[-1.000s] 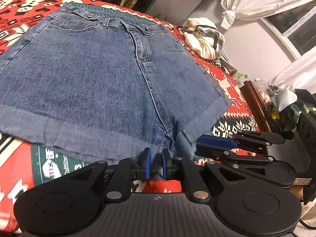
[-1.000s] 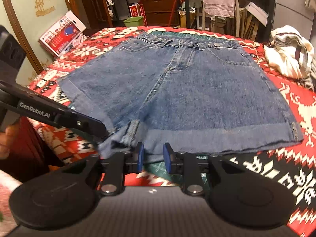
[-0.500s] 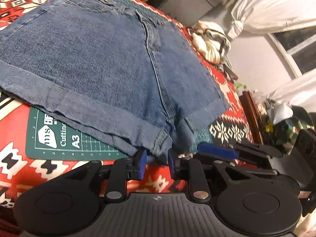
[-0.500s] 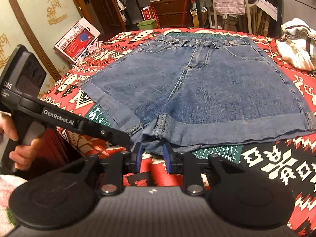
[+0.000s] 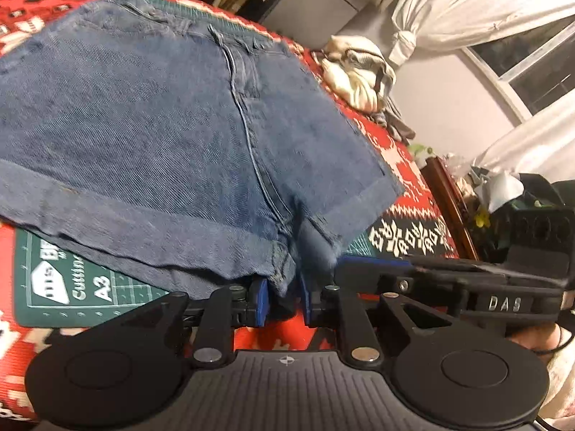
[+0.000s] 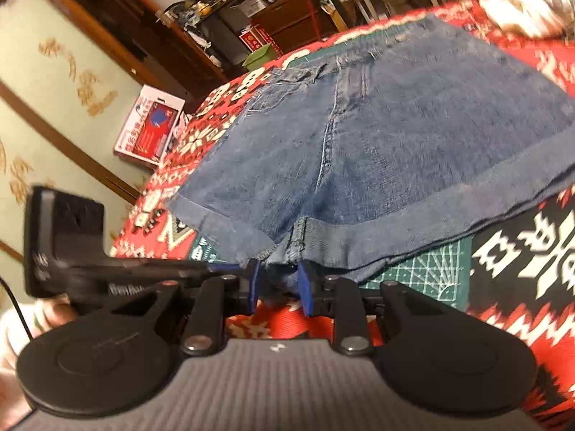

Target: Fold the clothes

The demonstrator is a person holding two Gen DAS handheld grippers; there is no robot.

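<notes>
Shorts: denim shorts (image 5: 151, 136) lie spread flat on a red patterned cloth (image 5: 406, 186), waistband at the far end, rolled leg hems at the near end. The crotch sits at the near edge, directly in front of both grippers.
Landmark: a green cutting mat (image 5: 72, 283) lies under the shorts; its near corner shows below the left leg hem, and another strip of it shows under the right leg hem in the right wrist view.
Left gripper: the left gripper (image 5: 282, 300) is at the crotch of the shorts, just past the mat's near edge. Its blue pads stand a little apart with the denim seam hanging down between them; whether they press on the cloth cannot be told.
Right gripper: the right gripper (image 6: 278, 287) is at the same crotch point, jaws partly open, with the hem seam between the pads; contact with the cloth cannot be told.
Spacing: each gripper shows in the other's view, close alongside.
Cream garment: a bundled cream garment (image 5: 355, 72) lies on the cloth beyond the far right corner of the shorts.
Box: a white and red box (image 6: 149, 129) leans by the wall, left of the cloth.
</notes>
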